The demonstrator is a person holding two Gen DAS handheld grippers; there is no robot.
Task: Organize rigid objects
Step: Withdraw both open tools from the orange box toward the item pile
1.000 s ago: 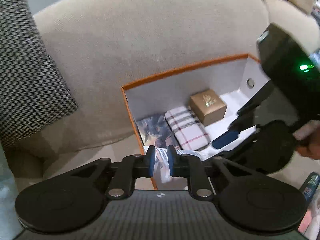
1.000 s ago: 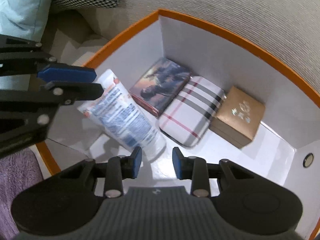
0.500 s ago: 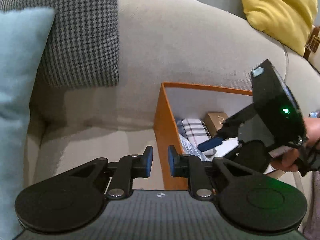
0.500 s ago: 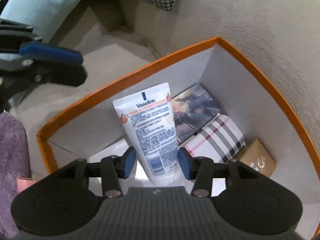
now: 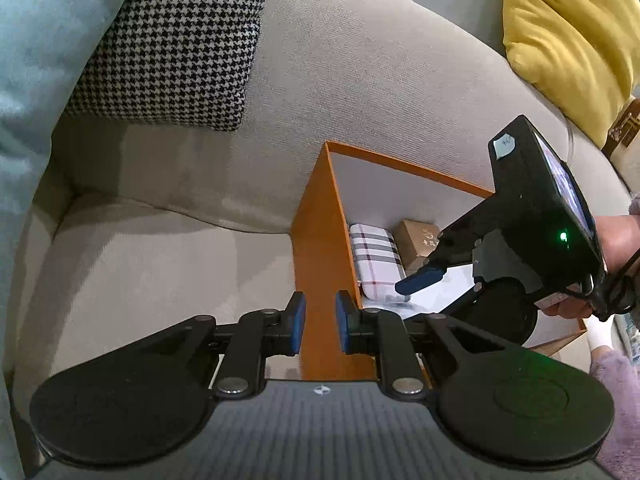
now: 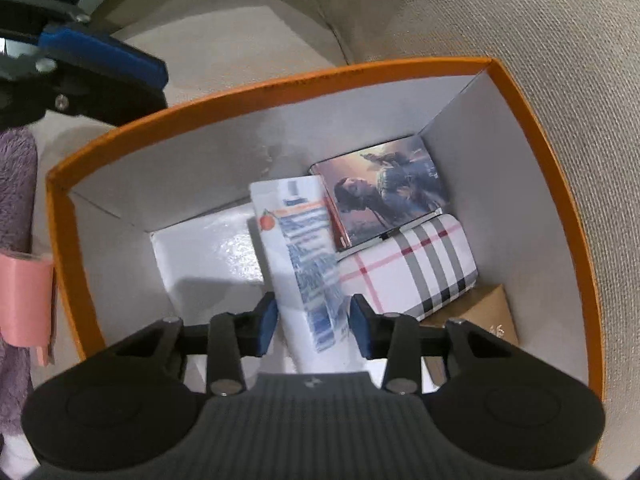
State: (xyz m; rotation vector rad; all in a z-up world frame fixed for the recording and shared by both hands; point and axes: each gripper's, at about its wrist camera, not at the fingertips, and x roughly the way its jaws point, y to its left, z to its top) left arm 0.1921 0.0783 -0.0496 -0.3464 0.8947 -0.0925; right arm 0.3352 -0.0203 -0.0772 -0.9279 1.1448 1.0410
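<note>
An orange box point(image 6: 280, 84) with white inside walls sits on a beige sofa. In it lie a white lotion tube point(image 6: 304, 256), a picture-covered box point(image 6: 384, 196), a plaid case point(image 6: 408, 272) and a brown box point(image 6: 488, 316). My right gripper point(image 6: 314, 326) is inside the orange box, its fingers on either side of the tube's lower end, with small gaps showing. My left gripper point(image 5: 320, 322) hangs outside the orange box point(image 5: 320, 240) by its near corner, slightly open and empty. The plaid case point(image 5: 374, 256) and brown box point(image 5: 418, 236) show there too.
A houndstooth cushion point(image 5: 172, 40) and a light blue cushion point(image 5: 36, 40) lean at the sofa's left. A yellow cushion point(image 5: 568, 36) lies at the upper right. A pink object point(image 6: 24, 300) and purple fabric point(image 6: 12, 200) sit left of the orange box.
My left gripper let go of the tube and drew back out of the orange box to the left. My right gripper moved in around the tube and brought it down beside the picture-covered box.
</note>
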